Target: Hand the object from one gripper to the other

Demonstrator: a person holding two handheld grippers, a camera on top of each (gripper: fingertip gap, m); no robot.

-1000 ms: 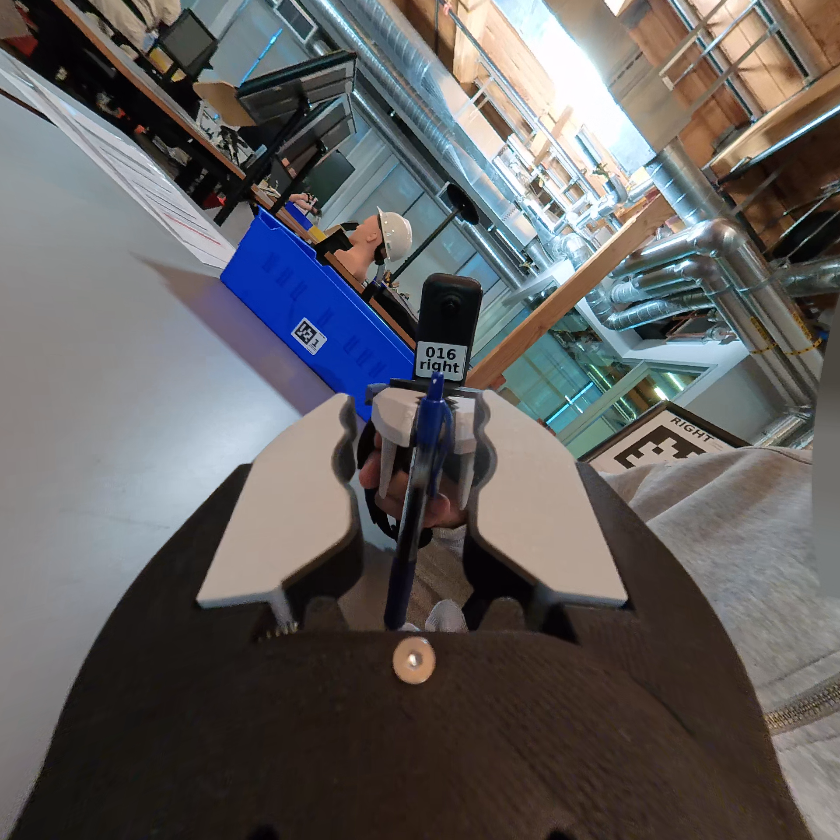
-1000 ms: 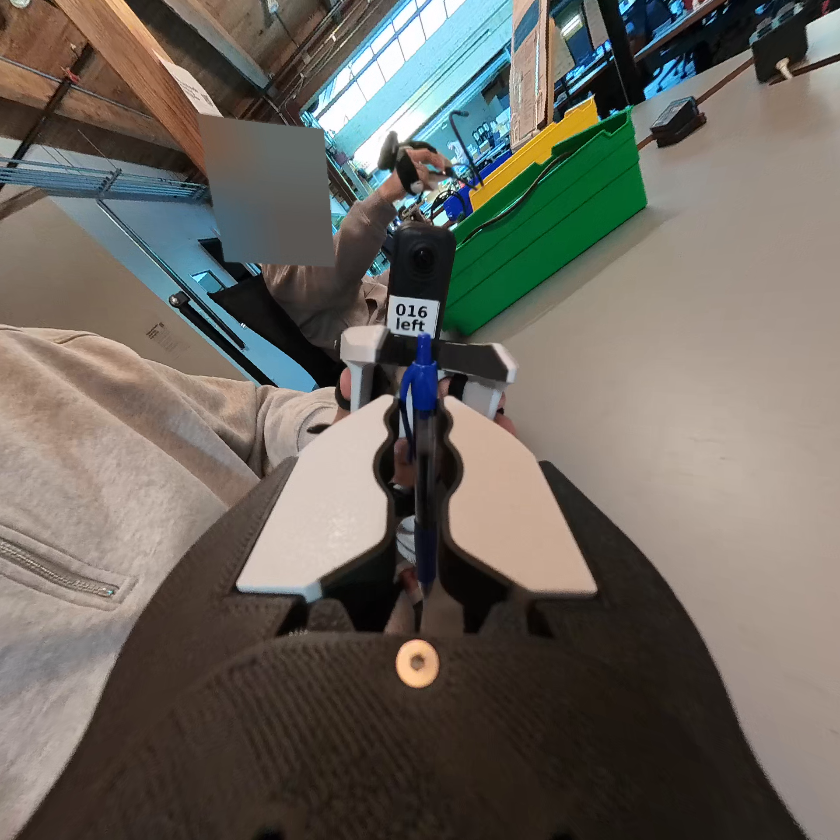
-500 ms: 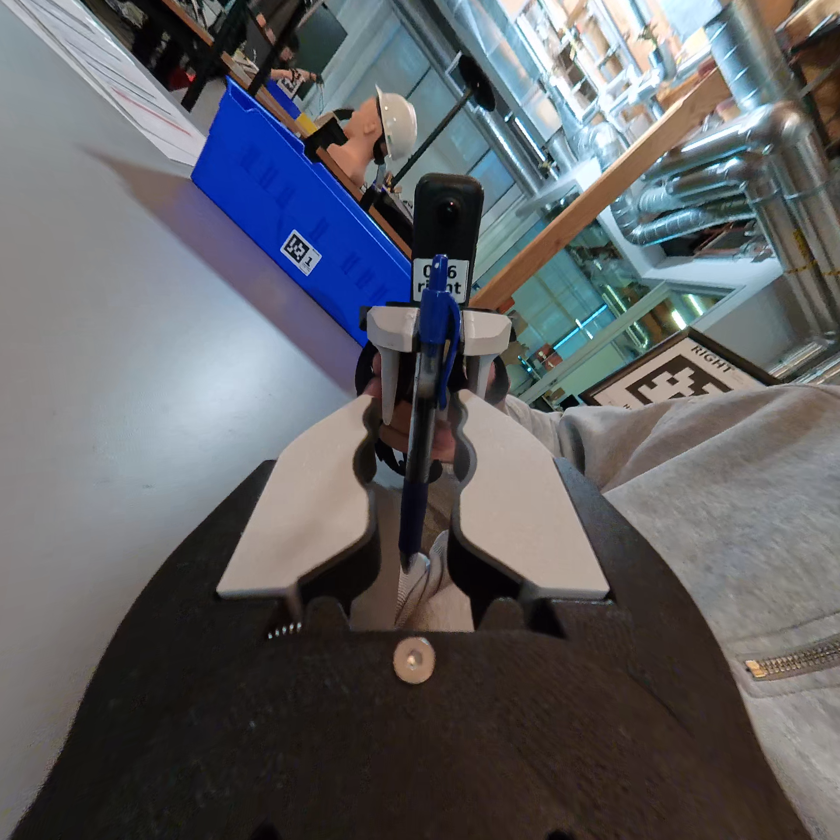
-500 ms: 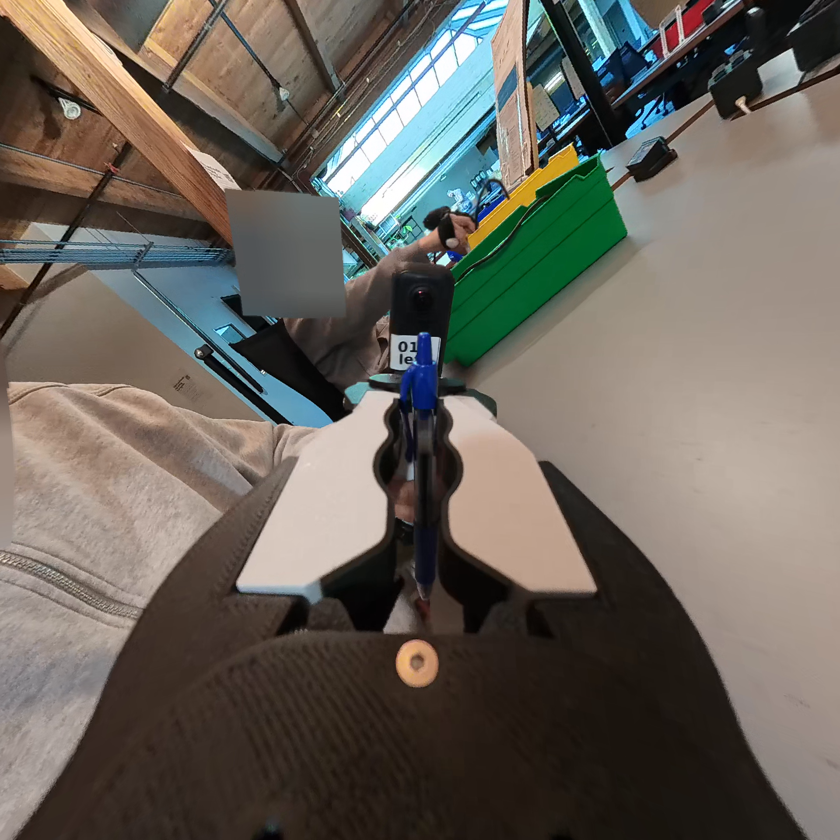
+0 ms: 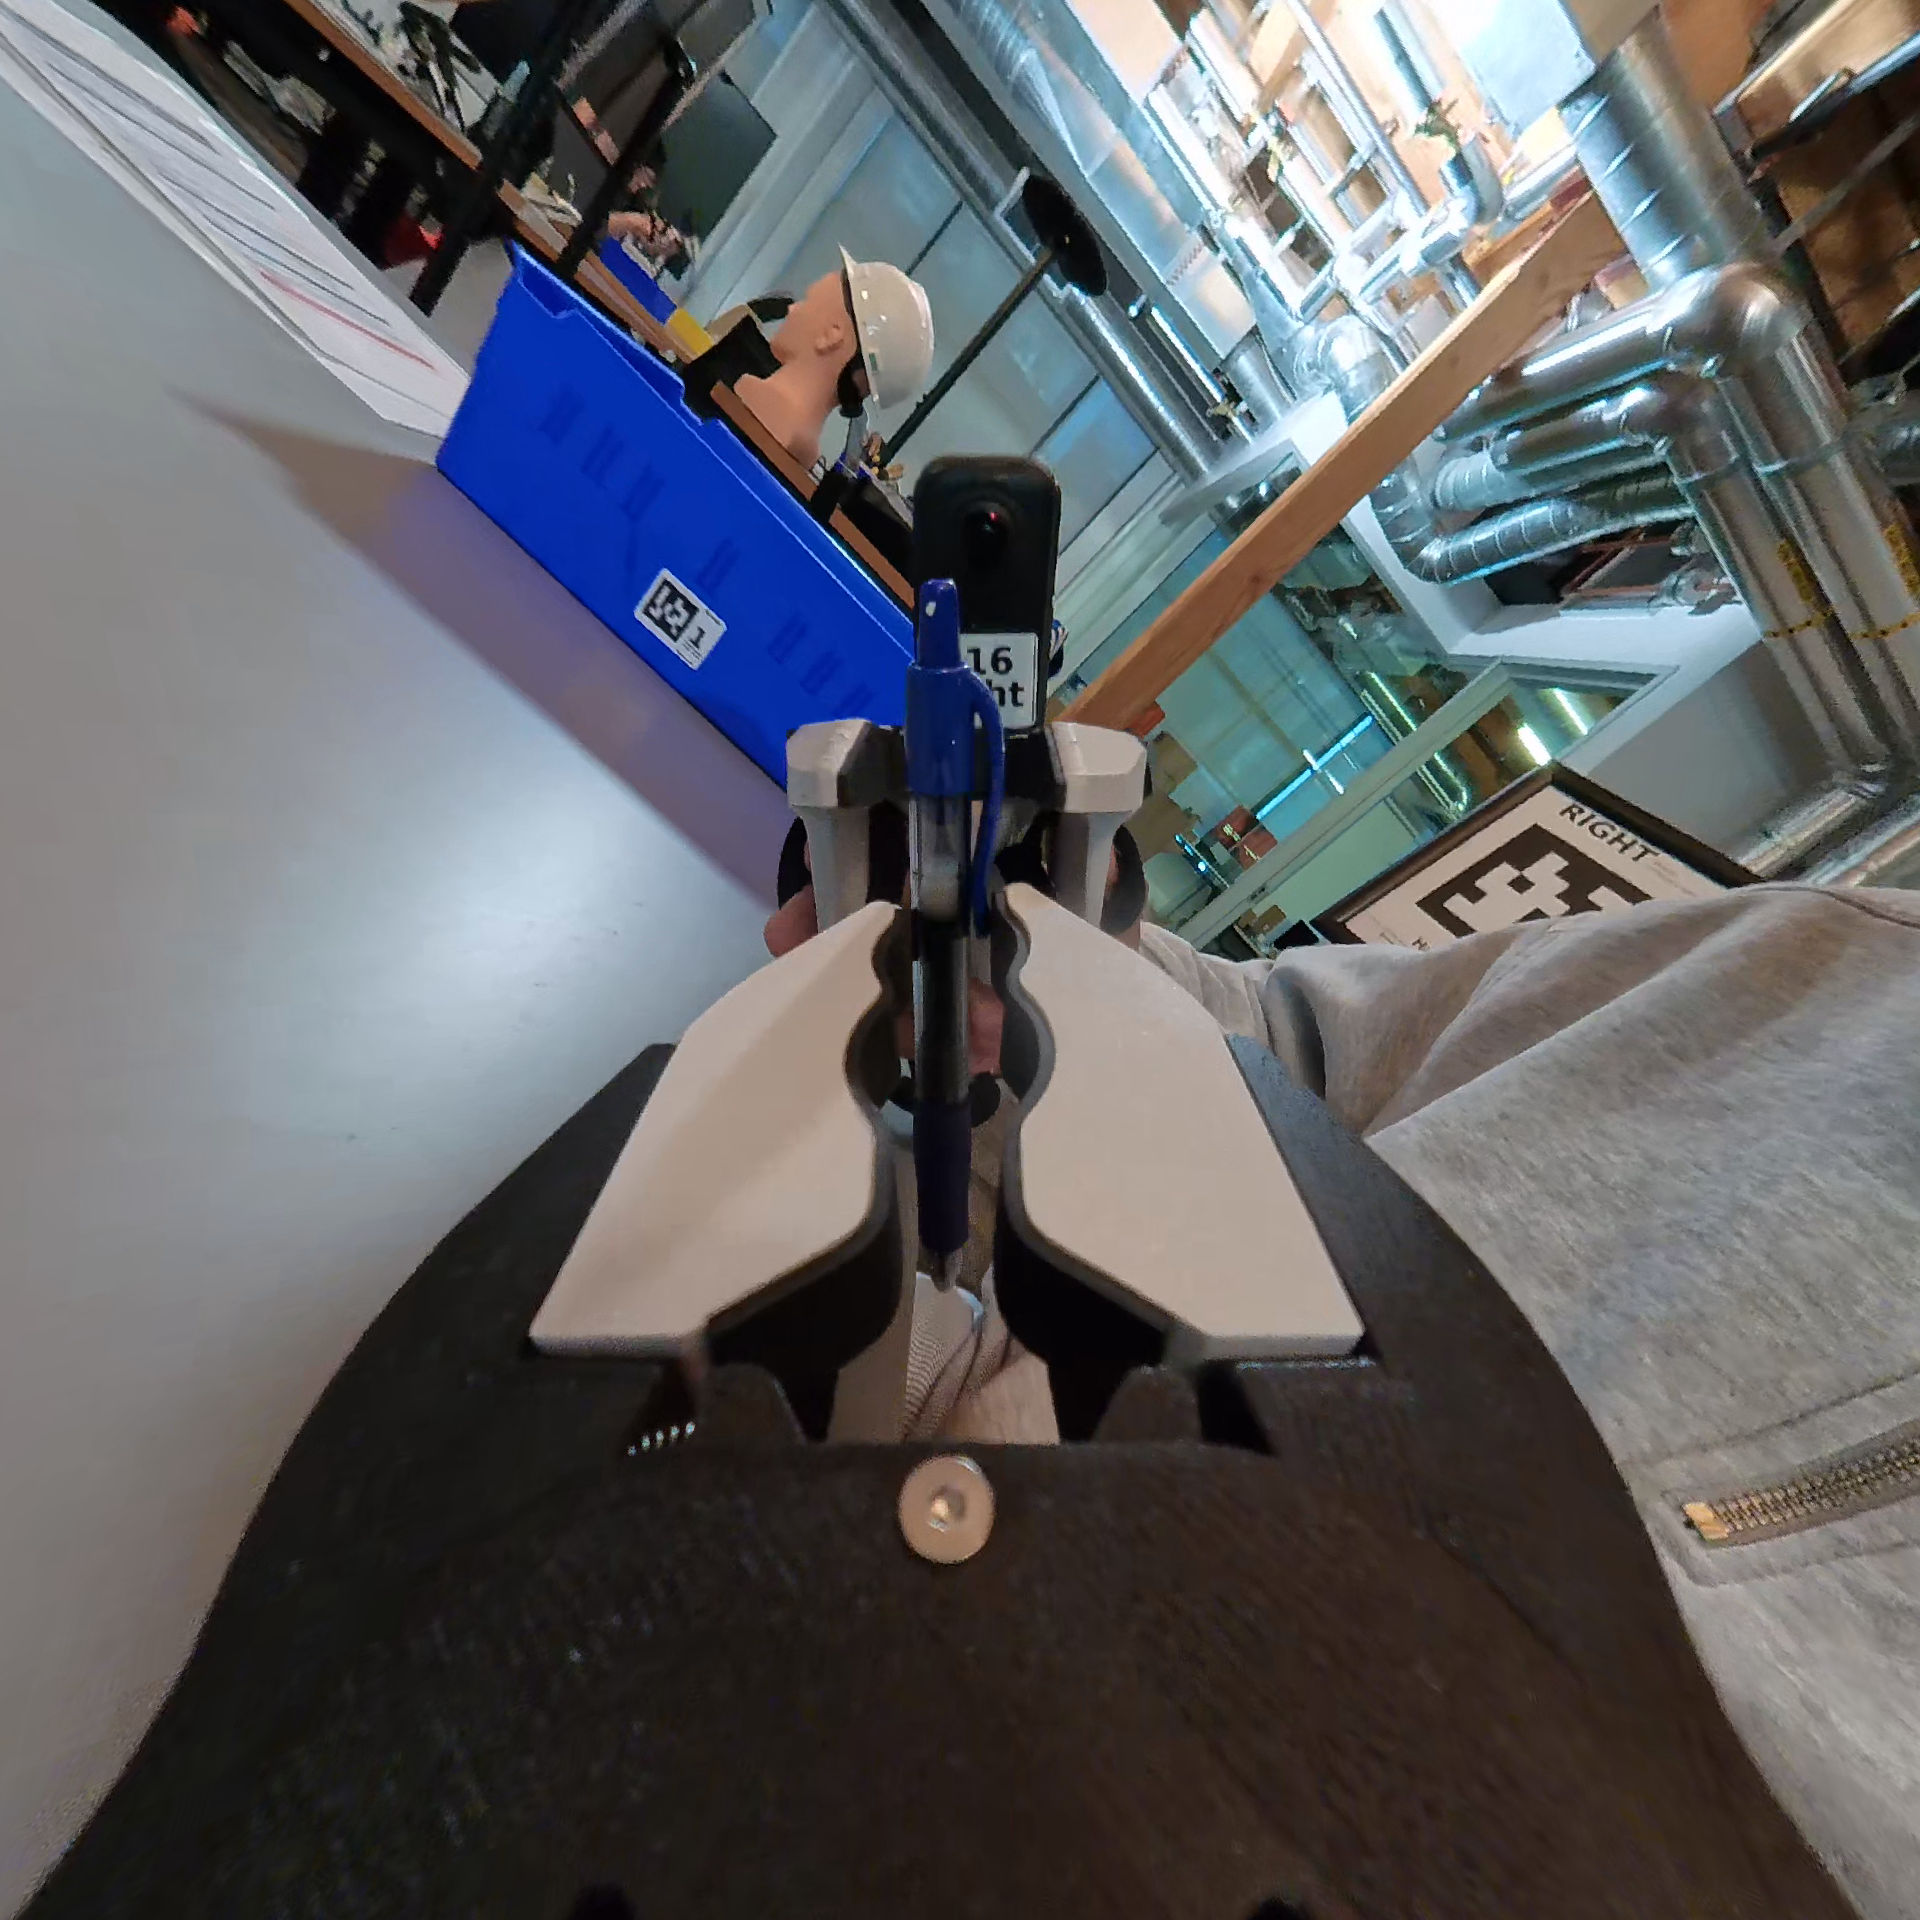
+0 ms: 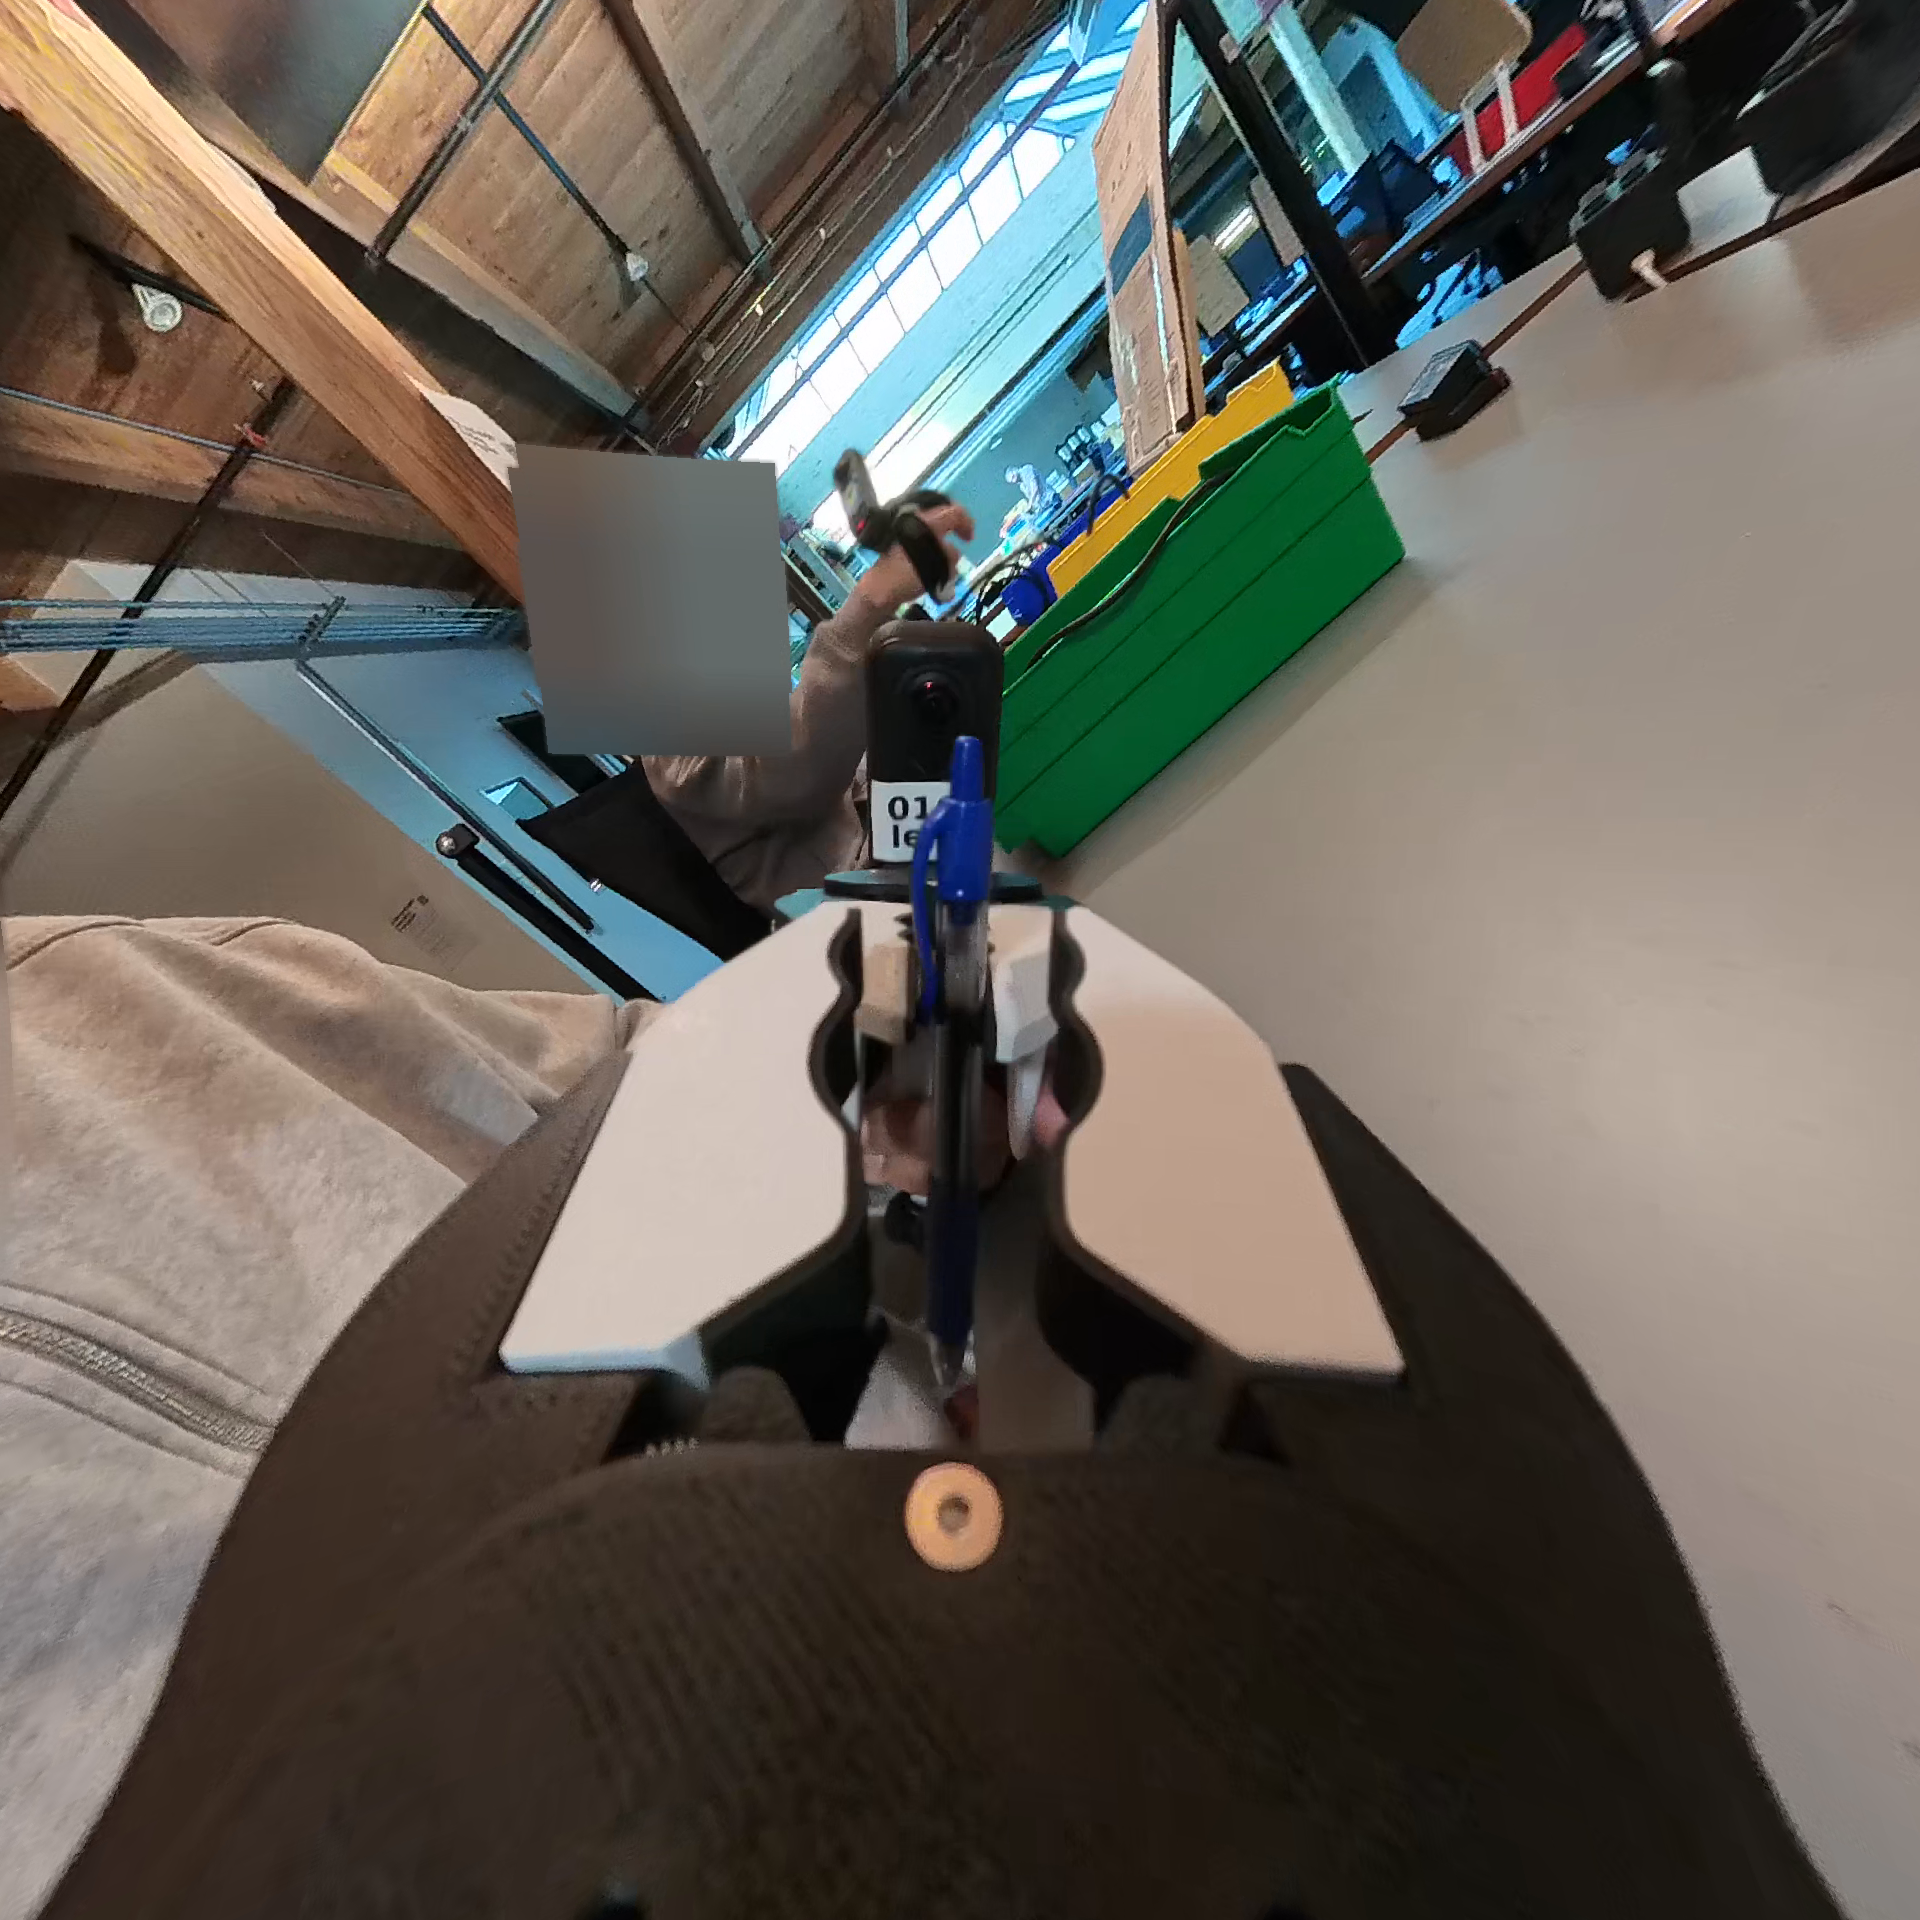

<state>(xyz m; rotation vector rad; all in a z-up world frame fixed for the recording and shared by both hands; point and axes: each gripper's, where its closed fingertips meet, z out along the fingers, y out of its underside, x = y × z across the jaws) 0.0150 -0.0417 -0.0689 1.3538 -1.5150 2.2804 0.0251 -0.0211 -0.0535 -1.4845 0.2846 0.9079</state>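
My left gripper [image 5: 943, 940] is closed tight. My right gripper [image 6: 951, 940] faces it, fingers parted wider, tips interleaved.

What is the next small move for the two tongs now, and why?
Probably draw the right tongs straight back. Their jaws stand apart from the blue pen, while the left tongs look closed on it, so the pen seems already handed over.

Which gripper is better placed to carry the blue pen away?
Left: the left gripper seems to pinch the blue plastic pen, while the right gripper stands open around it.
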